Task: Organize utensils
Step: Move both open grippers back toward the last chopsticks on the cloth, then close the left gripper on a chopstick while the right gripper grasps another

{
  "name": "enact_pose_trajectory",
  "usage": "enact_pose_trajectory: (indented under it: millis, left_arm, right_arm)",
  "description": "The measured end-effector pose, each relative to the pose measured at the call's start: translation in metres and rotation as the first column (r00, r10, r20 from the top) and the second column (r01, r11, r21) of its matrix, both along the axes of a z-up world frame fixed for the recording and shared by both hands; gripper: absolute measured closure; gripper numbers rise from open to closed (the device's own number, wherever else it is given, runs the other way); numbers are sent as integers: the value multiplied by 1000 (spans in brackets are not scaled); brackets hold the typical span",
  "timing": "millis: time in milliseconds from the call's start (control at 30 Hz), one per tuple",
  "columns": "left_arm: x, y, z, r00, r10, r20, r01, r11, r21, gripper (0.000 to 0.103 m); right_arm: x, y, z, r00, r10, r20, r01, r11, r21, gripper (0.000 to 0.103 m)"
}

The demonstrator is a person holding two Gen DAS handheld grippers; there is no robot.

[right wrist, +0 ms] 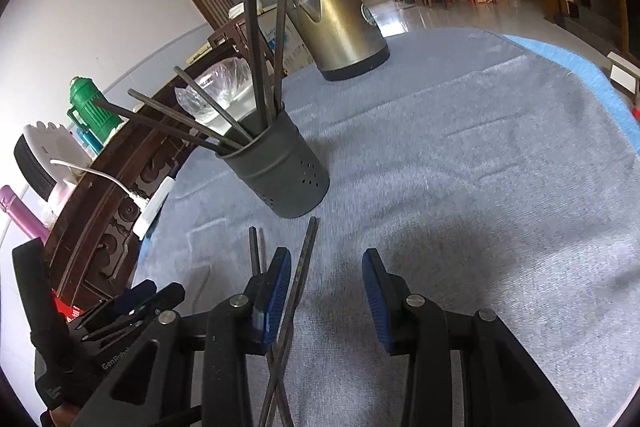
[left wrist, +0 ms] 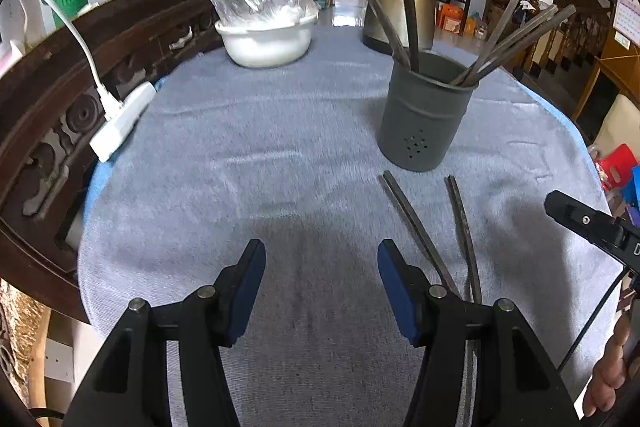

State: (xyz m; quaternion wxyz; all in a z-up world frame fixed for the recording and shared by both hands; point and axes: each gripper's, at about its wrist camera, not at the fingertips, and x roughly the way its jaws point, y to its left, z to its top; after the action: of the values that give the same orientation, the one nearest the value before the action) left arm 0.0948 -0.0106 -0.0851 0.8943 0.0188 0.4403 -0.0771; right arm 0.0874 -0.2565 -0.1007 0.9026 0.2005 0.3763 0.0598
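Note:
A dark grey utensil holder (left wrist: pixel 424 115) stands on the blue-grey cloth with several dark chopsticks (left wrist: pixel 516 39) leaning in it; it also shows in the right wrist view (right wrist: pixel 286 167). Two pairs of loose chopsticks lie on the cloth in front of it, one (left wrist: pixel 416 227) to the left of the other (left wrist: pixel 464 223). In the right wrist view they show as one pair (right wrist: pixel 256 251) and another (right wrist: pixel 302 263) crossing under the fingers. My left gripper (left wrist: pixel 322 283) is open and empty, left of the loose chopsticks. My right gripper (right wrist: pixel 326 291) is open just above them.
A white bowl (left wrist: pixel 264 39) with a plastic bag, a brass-coloured kettle (left wrist: pixel 400 7) and a white power strip (left wrist: pixel 122 119) sit on the table. A carved wooden rail (left wrist: pixel 60 99) runs along the left edge. The kettle (right wrist: pixel 340 27) also shows in the right wrist view.

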Motion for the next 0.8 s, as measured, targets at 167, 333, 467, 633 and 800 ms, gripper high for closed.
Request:
enact_pose_trajectory:
  millis: [167, 333, 467, 633, 800]
  left_arm:
    - [10, 7, -14, 997, 4, -80, -10, 997, -79, 44]
    - [16, 11, -22, 994, 10, -111, -22, 995, -101, 44]
    - [19, 15, -21, 992, 15, -128, -32, 991, -128, 44]
    - [22, 18, -20, 990, 12, -137, -33, 989, -147, 44]
    - [24, 13, -19, 989, -17, -144, -6, 987, -160, 44]
  right_arm:
    - [16, 10, -10, 998, 22, -50, -23, 1000, -20, 62]
    - [43, 25, -23, 992, 64, -111, -68, 997, -37, 63]
    - [64, 41, -32, 984, 88, -158, -97, 994, -51, 66]
    - [75, 59, -48, 967, 103, -231, -129, 987, -96, 82]
    - [69, 54, -49, 973, 91, -211, -126, 980, -156, 91]
